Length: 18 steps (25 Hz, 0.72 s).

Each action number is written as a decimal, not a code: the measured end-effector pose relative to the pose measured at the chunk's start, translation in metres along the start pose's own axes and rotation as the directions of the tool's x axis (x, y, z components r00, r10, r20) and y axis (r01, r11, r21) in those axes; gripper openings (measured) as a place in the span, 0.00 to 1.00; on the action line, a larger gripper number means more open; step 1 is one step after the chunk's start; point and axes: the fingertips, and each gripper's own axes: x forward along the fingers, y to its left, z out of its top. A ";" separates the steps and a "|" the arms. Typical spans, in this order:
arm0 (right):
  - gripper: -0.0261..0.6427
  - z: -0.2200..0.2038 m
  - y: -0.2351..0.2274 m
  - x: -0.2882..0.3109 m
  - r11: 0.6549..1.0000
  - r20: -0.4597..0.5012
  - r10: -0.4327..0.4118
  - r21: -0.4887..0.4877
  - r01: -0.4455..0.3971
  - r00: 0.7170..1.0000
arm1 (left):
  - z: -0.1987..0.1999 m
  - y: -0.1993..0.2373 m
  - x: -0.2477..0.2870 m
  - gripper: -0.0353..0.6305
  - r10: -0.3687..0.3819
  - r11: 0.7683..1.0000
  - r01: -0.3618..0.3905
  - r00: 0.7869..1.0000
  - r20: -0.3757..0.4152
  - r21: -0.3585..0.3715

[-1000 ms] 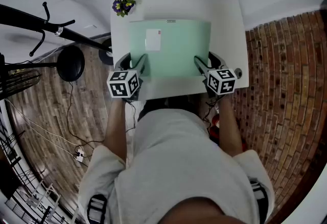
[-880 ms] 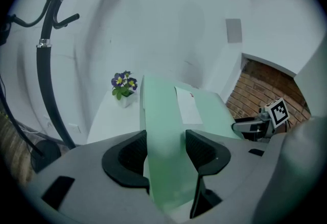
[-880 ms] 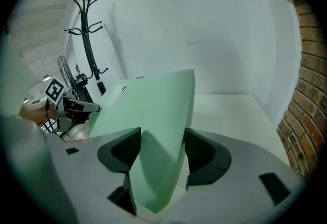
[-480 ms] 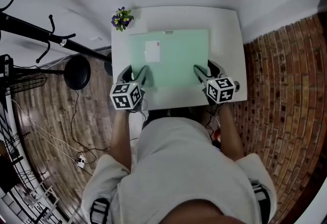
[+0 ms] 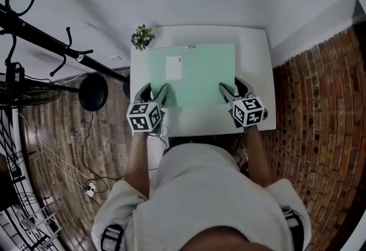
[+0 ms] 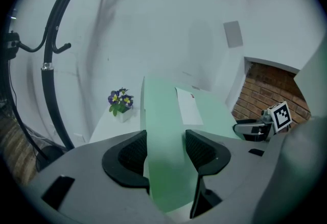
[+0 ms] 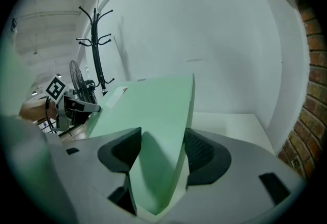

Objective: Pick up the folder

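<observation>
Left hand-held gripper point(image 5: 153, 93) clamped on green folder point(image 5: 200, 72) at its left edge, right hand-held gripper point(image 5: 232, 89) clamped on right edge

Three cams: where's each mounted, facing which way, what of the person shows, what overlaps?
Head view: on the person's head, facing steeply down at white table and green folder; shows torso, forearms, left gripper, right gripper.
Left gripper view: on the left gripper, facing along its jaws toward the wall; folder between them, flower pot and coat stand at left.
Right gripper view: on the right gripper, facing along its jaws; folder between them.
Shared: both gripper views catch the folder and the other gripper.
</observation>
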 end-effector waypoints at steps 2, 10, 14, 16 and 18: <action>0.43 0.008 -0.002 -0.003 1.000 0.017 -0.003 -0.013 0.003 1.000 | 0.007 -0.003 -0.001 0.41 0.004 1.000 -0.004 1.000 0.016 0.005; 0.43 0.043 -0.006 -0.011 0.998 0.094 -0.001 -0.057 0.007 0.996 | 0.039 -0.011 -0.008 0.41 0.022 1.000 -0.024 0.996 0.085 0.020; 0.43 0.066 -0.003 -0.020 0.996 0.144 -0.007 -0.088 0.020 0.989 | 0.060 -0.015 -0.019 0.41 0.022 0.999 -0.027 0.990 0.137 0.034; 0.43 0.078 -0.003 -0.025 0.993 0.170 -0.011 -0.112 0.030 0.985 | 0.070 -0.019 -0.023 0.41 0.019 0.999 -0.027 0.987 0.163 0.045; 0.43 0.087 -0.004 -0.029 0.991 0.193 -0.015 -0.128 0.040 0.981 | 0.080 -0.023 -0.027 0.41 0.015 0.998 -0.027 0.982 0.186 0.060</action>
